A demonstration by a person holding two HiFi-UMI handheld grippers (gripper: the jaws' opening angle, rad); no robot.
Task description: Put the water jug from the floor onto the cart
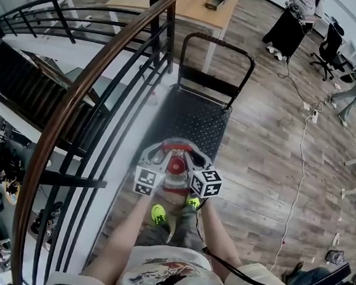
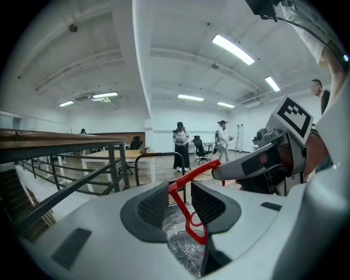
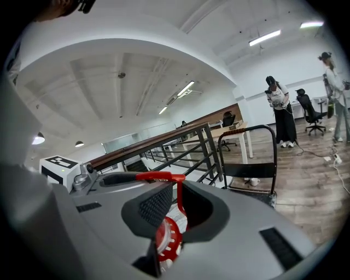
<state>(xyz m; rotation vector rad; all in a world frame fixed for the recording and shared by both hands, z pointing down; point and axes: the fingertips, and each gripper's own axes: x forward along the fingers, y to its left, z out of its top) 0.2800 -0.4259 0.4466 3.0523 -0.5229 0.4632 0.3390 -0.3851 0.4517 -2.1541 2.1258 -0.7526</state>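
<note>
One water jug (image 1: pixel 175 167) hangs at the near end of one cart (image 1: pixel 196 118), two grippers on it: left gripper (image 2: pixel 181 206) and right gripper (image 3: pixel 176 208) each clamped on its single red handle (image 2: pixel 197 173).

A wood-plank floor (image 1: pixel 271 154) runs to a pale wooden desk (image 1: pixel 185 1) at the far end, with a black office chair (image 1: pixel 329 50) off to the right. A black railing (image 1: pixel 56 116) topped by a brown handrail curves along the left. Strip lights (image 2: pixel 234 49) glow on the white ceiling (image 2: pixel 164 33).
</note>
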